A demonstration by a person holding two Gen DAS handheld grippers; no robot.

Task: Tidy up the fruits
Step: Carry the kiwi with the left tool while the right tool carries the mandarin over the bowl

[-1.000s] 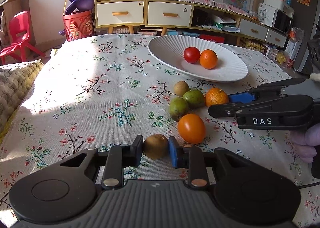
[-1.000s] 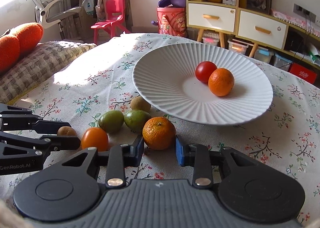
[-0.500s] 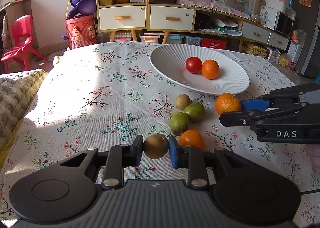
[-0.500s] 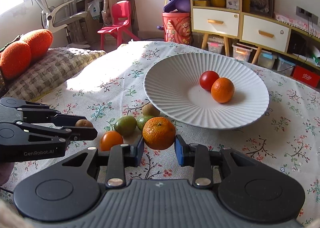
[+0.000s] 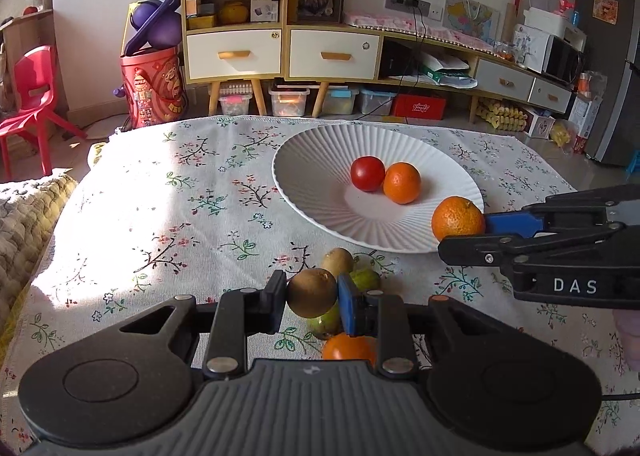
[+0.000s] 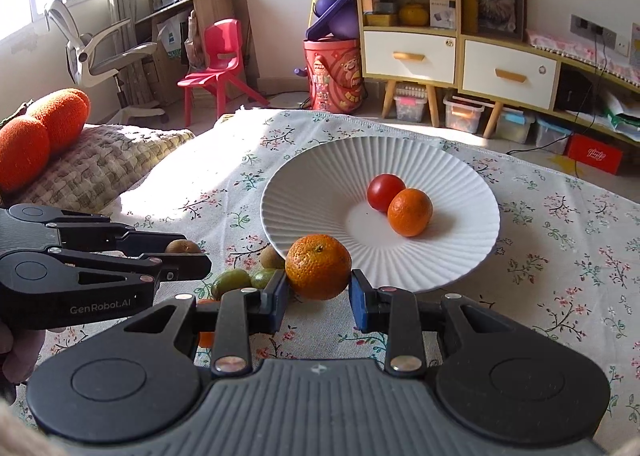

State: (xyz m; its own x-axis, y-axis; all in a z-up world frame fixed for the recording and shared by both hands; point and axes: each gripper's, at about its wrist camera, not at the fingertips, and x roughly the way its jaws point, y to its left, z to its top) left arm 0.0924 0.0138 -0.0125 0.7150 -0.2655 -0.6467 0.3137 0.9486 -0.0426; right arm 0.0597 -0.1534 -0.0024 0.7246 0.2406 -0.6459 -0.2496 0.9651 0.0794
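Both fruits are off the cloth now! Left gripper (image 5: 312, 298) clamps the kiwi (image 5: 312, 293), right gripper (image 6: 318, 292) grips the tangerine (image 6: 318, 267), at the plate's (image 6: 320, 176) seven o'clock rim — drop-off looms.

"DAS" on right claw (image 5: 460, 234) — "GenRobot.AI" on left claw (image 6: 188, 256).

Brown kiwi (image 5: 312, 293) and orange mandarin (image 6: 318, 266) held above floral cloth.
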